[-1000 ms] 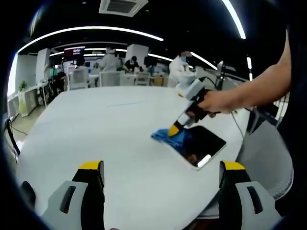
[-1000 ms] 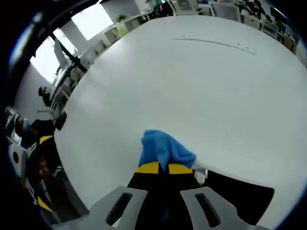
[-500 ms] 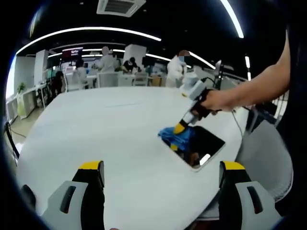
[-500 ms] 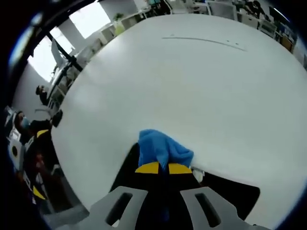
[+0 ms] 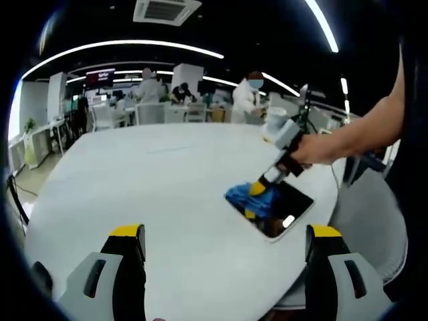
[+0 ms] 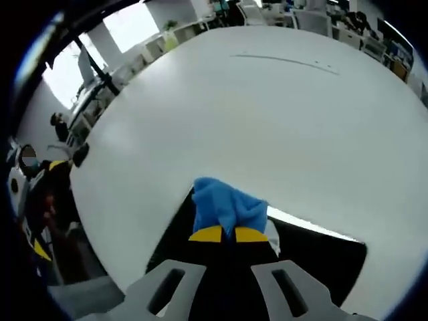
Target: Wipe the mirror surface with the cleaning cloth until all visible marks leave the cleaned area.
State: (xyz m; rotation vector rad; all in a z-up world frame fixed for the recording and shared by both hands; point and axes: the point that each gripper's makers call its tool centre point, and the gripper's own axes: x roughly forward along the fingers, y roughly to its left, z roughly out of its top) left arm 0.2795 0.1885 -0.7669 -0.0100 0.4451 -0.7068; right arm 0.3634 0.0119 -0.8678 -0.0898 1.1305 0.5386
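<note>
Cloth, blue and bunched, sits clamped between the right gripper's yellow tips, pressed on the dark mirror at the table's edge. Left gripper hangs with jaws spread wide; the mirror lies toward its 1 o'clock, well apart.

Cloth: bright blue, plain, no pattern. In the left gripper view the same cloth reads blue against dark glass.

Mirror: near-black face, thin white edge along its far side; in the left gripper view the mirror carries one small white glint at its 5 o'clock corner.

Table: flat white all over.

Right gripper: yellow tips, grey body. Left gripper: yellow tips over black, grey body lower down.
</note>
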